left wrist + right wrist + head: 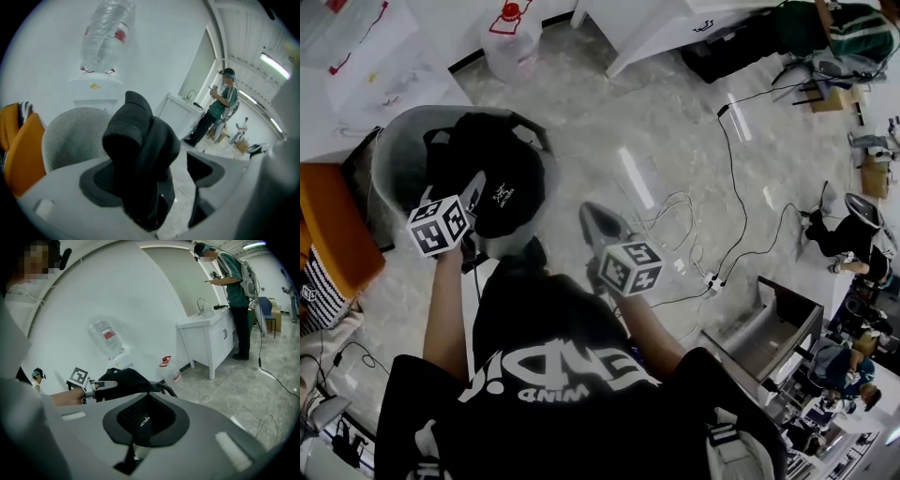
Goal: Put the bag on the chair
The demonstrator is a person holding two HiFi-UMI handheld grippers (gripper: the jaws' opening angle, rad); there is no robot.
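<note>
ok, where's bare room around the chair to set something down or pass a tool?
Chair: the bag fills it, only a bare strip of shell on its left. Open floor between chair, water bottle and white cabinet. Crowded: cables on the floor to the right, orange furniture close on the chair's left.

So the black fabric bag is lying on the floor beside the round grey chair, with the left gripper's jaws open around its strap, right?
Not quite: the black fabric bag sits in the round grey chair, not on the floor, as the head view shows. The left gripper's jaws do stand open around its strap.
</note>
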